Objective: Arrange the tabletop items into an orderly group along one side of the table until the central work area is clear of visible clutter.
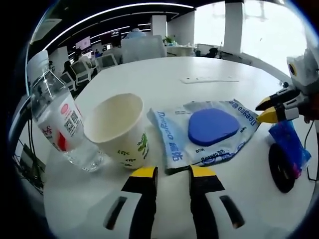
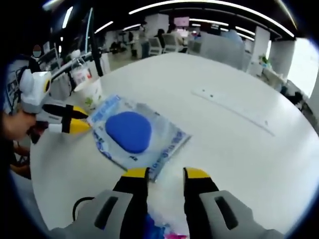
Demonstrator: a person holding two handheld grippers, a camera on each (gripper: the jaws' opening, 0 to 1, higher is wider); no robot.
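Jaws of left gripper are parted w/ nothing between, tips at pouch edge, frame centre. Right gripper is parted too; grip can't be told.

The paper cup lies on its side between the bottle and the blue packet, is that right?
Not quite. In the left gripper view the cup stands upright, its mouth open upward, between the bottle and the blue packet.

Blue pad in blue-printed clear packet, cream cup.
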